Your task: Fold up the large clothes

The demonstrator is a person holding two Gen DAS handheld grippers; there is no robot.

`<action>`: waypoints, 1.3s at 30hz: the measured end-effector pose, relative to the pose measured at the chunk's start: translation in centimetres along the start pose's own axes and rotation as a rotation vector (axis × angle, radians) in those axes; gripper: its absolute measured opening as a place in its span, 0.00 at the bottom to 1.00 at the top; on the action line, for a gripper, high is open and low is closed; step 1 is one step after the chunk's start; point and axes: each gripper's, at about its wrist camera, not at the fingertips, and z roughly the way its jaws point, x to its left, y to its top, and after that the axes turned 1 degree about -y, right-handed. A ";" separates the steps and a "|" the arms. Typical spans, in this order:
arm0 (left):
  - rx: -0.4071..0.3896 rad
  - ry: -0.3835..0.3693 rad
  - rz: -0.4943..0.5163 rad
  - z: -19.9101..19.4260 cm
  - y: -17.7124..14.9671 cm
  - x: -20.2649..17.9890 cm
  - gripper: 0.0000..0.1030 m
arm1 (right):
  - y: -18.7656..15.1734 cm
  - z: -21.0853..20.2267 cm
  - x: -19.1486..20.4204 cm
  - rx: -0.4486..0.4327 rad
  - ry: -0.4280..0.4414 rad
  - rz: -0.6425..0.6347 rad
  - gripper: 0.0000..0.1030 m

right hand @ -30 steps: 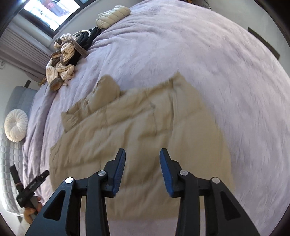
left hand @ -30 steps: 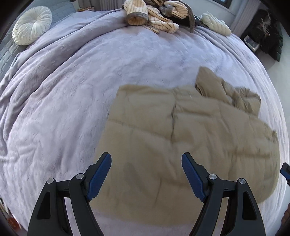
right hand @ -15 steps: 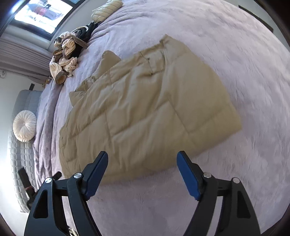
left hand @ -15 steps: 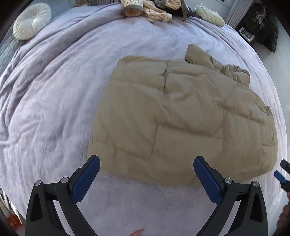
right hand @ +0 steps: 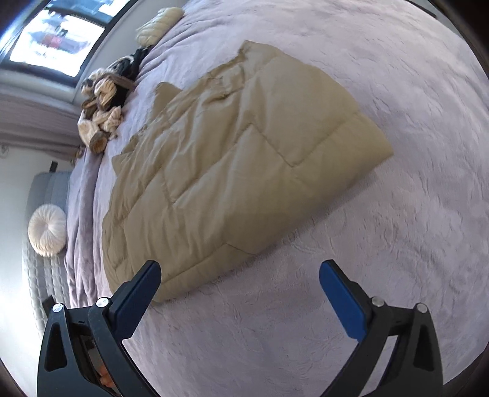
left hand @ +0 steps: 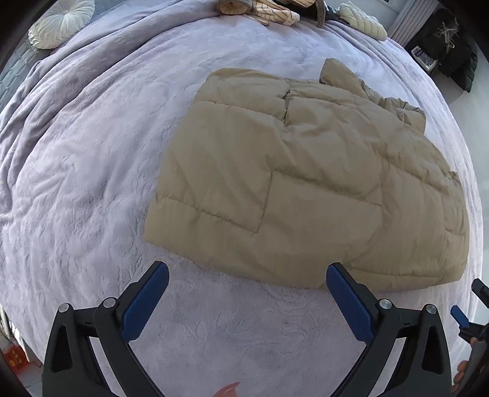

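A tan quilted puffer jacket lies folded flat on the lilac bedspread; it also shows in the right wrist view. My left gripper is open and empty, held above the bedspread just short of the jacket's near edge. My right gripper is open and empty, near the jacket's near corner. A tip of the right gripper shows at the left wrist view's right edge.
A pile of striped and dark clothes lies at the far edge of the bed, also in the right wrist view. A round cream cushion sits at the far left. A cream knitted item lies far right.
Both grippers have opened wide and pulled back from over the jacket toward the near side of the bed. The jacket now lies let go on the bedspread.
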 end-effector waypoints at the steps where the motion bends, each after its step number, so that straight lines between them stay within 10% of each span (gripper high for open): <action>1: 0.000 0.010 0.003 0.1 0.0 0.1 1.00 | -0.2 0.2 -0.2 0.006 0.006 0.012 1.00; 9: 0.043 0.012 0.007 1.5 -1.1 0.8 1.00 | -1.0 2.7 -3.3 0.159 0.108 0.169 1.00; 23: 0.084 -0.060 -0.060 3.7 -2.2 1.4 1.00 | -1.6 4.5 -6.3 0.172 0.231 0.313 1.00; 39: 0.076 -0.478 -0.322 9.4 -1.0 4.8 1.00 | 1.2 7.8 -5.4 0.153 0.363 0.256 1.00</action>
